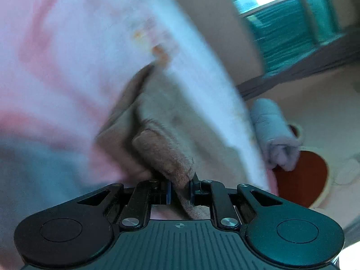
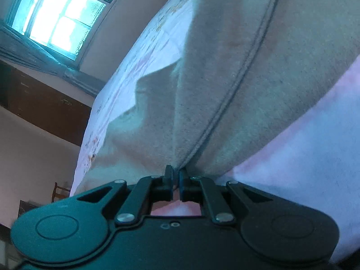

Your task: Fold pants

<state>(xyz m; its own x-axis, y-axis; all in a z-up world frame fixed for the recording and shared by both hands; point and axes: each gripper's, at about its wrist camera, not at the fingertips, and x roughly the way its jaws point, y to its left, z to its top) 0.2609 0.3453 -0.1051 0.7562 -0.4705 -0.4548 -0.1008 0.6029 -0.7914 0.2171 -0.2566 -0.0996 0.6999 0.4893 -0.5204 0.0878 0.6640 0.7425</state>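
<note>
Bed: pink-patterned sheet (image 2: 303, 157) beneath beige fleece pants (image 2: 213, 90).
Left gripper (image 1: 181, 185): fingers pinching pants' thick hem.
Right gripper (image 2: 176, 177): fingers pressed together on seam.
Nearby: grey rolled cloth (image 1: 274, 132) right, beyond the bed's edge.

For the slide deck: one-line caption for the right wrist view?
Right tool shut on the beige pants near a seam, fabric spread over the pink bedsheet.

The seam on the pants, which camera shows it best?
The right wrist view: the seam runs sharp from the right gripper up across the pants. The left wrist view shows only a blurred bunched fold, no seam.
</note>
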